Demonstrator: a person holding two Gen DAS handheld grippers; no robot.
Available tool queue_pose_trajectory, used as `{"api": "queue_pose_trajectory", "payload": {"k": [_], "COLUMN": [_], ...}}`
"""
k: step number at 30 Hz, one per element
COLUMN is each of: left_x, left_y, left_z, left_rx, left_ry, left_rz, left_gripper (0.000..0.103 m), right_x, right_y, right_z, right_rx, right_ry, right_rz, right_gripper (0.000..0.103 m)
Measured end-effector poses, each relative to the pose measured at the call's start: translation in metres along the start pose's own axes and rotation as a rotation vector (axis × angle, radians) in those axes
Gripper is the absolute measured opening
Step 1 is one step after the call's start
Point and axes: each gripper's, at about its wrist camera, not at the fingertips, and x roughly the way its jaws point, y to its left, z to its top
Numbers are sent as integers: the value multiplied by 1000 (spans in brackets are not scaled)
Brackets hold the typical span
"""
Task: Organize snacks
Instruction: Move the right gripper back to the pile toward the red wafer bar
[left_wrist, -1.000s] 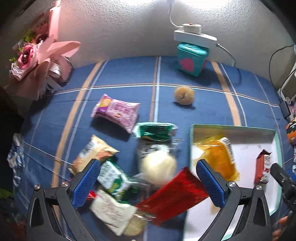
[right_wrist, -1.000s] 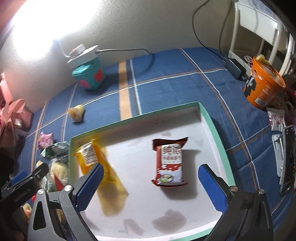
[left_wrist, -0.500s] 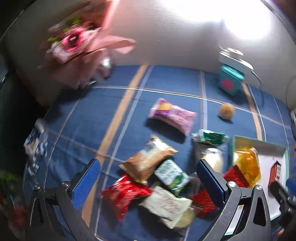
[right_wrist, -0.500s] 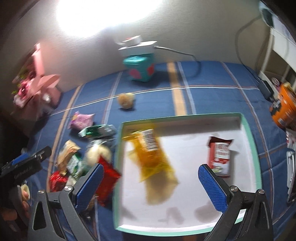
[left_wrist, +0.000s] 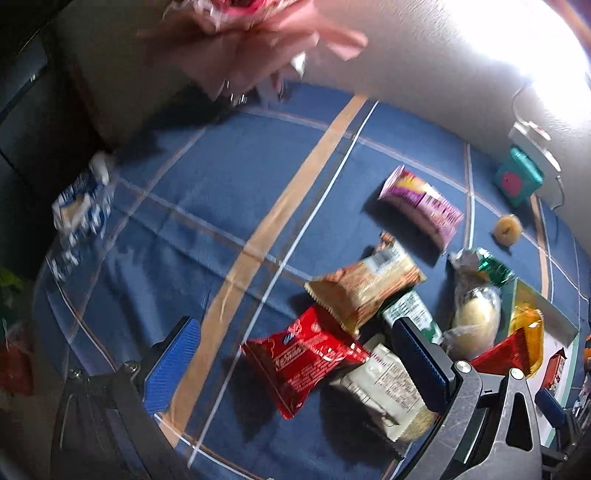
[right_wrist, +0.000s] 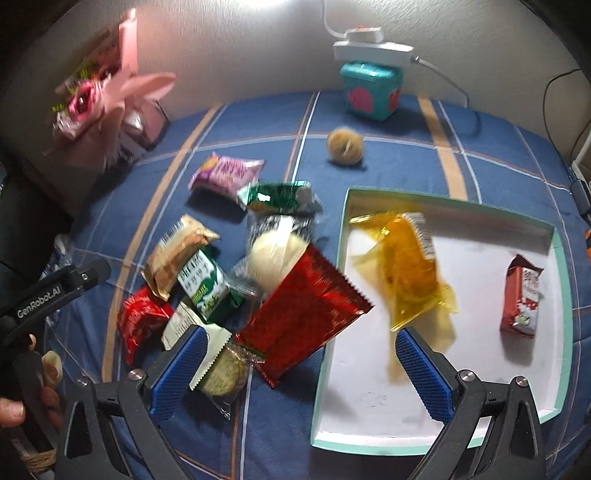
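Snack pile sits left of centre in the right wrist view on the blue striped cloth (right_wrist: 388, 122); the tray (right_wrist: 436, 197) fills the right half and holds only the yellow packet (right_wrist: 402, 258) at its upper left and a small red-and-white packet (right_wrist: 522, 295) near its right wall. The long red foil packet (right_wrist: 306, 310) lies on the heap, one corner at or just over the tray's left rim, leaning on the round pale bun (right_wrist: 275, 254) in clear wrap. Lower left of the heap: red pouch (left_wrist: 306, 354), tan packet (left_wrist: 364, 288), green-white packet (right_wrist: 201, 284), white wrapper with a cracker (right_wrist: 221, 369). Purple packet (right_wrist: 227, 173) and green foil one (right_wrist: 279, 195) lie further up frame. Right gripper (right_wrist: 301, 373) has its jaws wide apart, nothing between them, aimed near the foil packet's lower end. Left gripper (left_wrist: 295, 369), likewise spread and empty, frames the red pouch in the left wrist view. Risks, as I judge: packets overlap, so closing on one could pinch a neighbour or drag the heap; slick foil may slip; squeezing the bun would crush it; both grippers are near the same pile and could collide; heavy motion blur makes aim uncertain.
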Motion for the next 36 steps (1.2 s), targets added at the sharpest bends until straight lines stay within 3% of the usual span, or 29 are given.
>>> {"api": "queue_pose_trajectory", "payload": {"k": [10, 17, 21, 26, 28, 32, 34, 36], "left_x": [43, 56, 61, 67, 68, 75, 75, 78], "left_y": [-2, 16, 21, 21, 19, 12, 10, 7], "left_z": [-8, -7, -8, -9, -9, -7, -9, -10], "left_rx": [-52, -151, -183, -192, -187, -185, -189, -193], "left_ry": [124, 159, 176, 191, 192, 204, 198, 200], "left_rz": [4, 6, -2, -26, -30, -46, -67, -84], "left_gripper": [103, 103, 103, 99, 85, 74, 61, 30], "right_x": [38, 39, 37, 22, 19, 28, 34, 39], "right_y": [-5, 7, 17, 28, 30, 24, 21, 19], "right_z": [-4, 0, -1, 2, 4, 6, 5, 5], "right_rx": [42, 33, 6, -45, -47, -10, 7, 17], "right_ry": [100, 81, 86, 17, -1, 34, 50, 57], "right_rz": [31, 81, 33, -20, -12, 27, 24, 25], "right_gripper": [103, 103, 103, 103, 103, 103, 99, 98]}}
